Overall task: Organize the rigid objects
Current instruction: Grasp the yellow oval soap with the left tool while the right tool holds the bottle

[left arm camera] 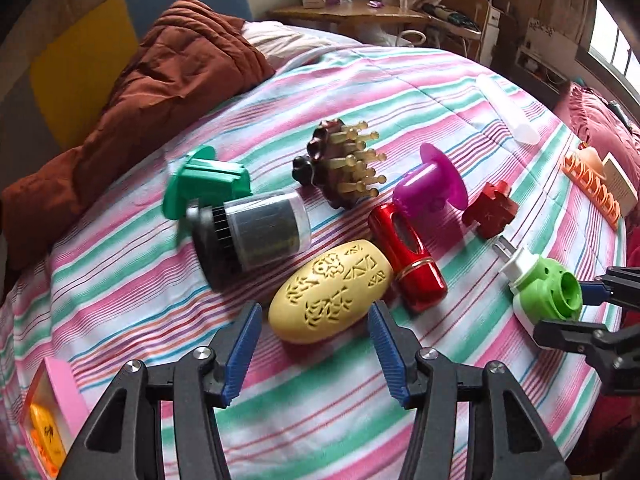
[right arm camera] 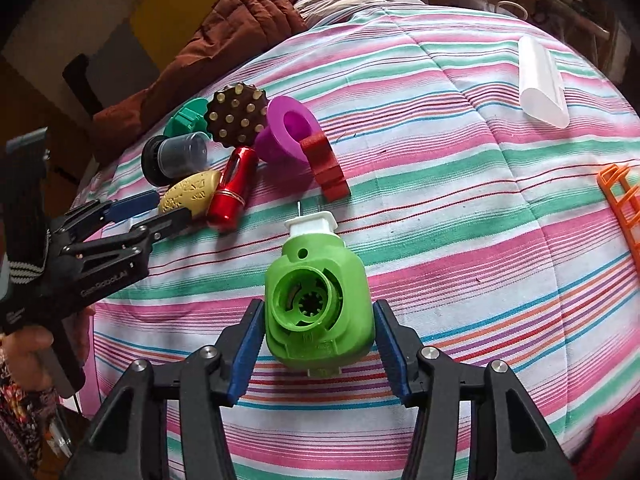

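Soft daylight, window (left arm camera: 612, 46) at far right of left wrist view. Shadows weak, short. Small glare on red metallic case (left arm camera: 408, 258). Strong fisheye bending, dark corners. Black-capped jar (left arm camera: 248, 234) slightly motion-blurred; far shelf soft.

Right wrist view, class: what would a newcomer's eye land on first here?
The green plug-in device sits between the right gripper's open jaws on the striped bedspread. Up left lies a cluster: red case, purple funnel, studded brown disc. The left gripper reaches toward the yellow carved oval.
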Demonstrator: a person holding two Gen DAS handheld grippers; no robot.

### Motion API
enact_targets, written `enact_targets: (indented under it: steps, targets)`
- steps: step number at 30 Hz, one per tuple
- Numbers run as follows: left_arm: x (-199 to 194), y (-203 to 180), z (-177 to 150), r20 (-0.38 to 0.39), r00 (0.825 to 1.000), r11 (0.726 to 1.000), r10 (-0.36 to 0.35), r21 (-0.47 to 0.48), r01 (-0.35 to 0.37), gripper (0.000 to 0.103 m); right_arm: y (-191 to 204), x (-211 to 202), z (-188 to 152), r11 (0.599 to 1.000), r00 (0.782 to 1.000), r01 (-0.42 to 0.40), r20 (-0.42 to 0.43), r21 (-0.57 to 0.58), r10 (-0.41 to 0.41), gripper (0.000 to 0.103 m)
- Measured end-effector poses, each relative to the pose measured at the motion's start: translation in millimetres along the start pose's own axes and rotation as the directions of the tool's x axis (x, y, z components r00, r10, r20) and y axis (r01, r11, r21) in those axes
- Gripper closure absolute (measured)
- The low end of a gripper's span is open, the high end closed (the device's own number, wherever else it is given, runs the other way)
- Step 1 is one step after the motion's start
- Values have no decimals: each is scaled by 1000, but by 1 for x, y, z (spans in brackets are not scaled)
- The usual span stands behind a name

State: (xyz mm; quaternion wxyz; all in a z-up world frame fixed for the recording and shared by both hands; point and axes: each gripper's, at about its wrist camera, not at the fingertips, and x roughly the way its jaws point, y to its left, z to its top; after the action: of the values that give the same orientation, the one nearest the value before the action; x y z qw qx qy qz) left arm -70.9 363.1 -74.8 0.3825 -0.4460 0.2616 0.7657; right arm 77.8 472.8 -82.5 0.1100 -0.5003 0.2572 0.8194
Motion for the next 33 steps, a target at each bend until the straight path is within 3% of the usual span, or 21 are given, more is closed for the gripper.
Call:
enact_targets:
  steps: [4, 7, 12, 17, 20, 24, 33]
  targets:
    - [8, -3, -7, -42, 993, 994, -108, -12, 107, 46, 4, 1, 0, 1000, 1000, 18, -2, -25, -18, 49]
    - [-1, -8, -14, -8, 982, 981, -188, -38, 188, 46, 2, -1, -2, 999, 1000, 28, 0, -29, -28, 49]
    - [0, -3, -5, 20, 992, 982, -125, -140, 126, 46, 1, 0, 0, 1000, 1000, 24, -2, -14, -24, 49]
    - [19, -13, 5, -25, 1000, 992, -3, -128, 0, 47, 0, 0, -1, 1000, 1000, 25, -2, -16, -25, 49]
    - [17, -15, 3, 2, 1000, 994, -2, -110, 2, 59, 3, 0, -3, 999, 999, 42, 0, -34, -42, 48]
    - [11, -15, -4, 5, 1000, 995, -10, -102, 10, 59, 7, 0, -6, 996, 998, 66, 10, -66, -65, 49]
    - [-16, -4, -52, 27, 998, 974, -48, -222, 53, 59, 14, 1, -10, 989, 995, 94, 23, -115, -92, 50]
